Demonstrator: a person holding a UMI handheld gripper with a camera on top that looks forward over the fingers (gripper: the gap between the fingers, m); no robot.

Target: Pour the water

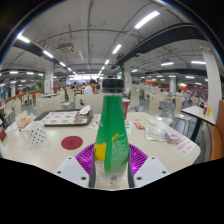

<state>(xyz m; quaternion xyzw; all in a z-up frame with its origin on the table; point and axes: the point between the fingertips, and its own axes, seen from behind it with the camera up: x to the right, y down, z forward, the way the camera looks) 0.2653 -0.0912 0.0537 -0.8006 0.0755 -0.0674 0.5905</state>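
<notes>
Two purple pads (137, 157) face each other at the tips of the gripper (112, 160), and both press against the sides of a green plastic bottle (111, 135), so the claw is clamped on it. This bottle stands upright between the fingers, its lower body hidden behind them, its label showing pale marks too small to read. It narrows toward a dark cap (112, 87) at the top, which reaches up past the far edge of the table (40, 152). Whether the bottle rests on the table or is lifted off it cannot be told.

Beyond the fingers lies a pale table surface. On it, left of the bottle and a little further off, sits a flat dark red disc (72, 142). Further left stands a white cup with dots (36, 133). Behind the disc, toward the far edge of the table, lies a tray-like board with red markings (65, 118). Right of the bottle, some flat sheets or packets (163, 131) lie on the surface; what they are cannot be made out.

Past the table opens a large hall with more tables and chairs, long ceiling lights (147, 19) overhead, and a person (88, 89) standing far back.
</notes>
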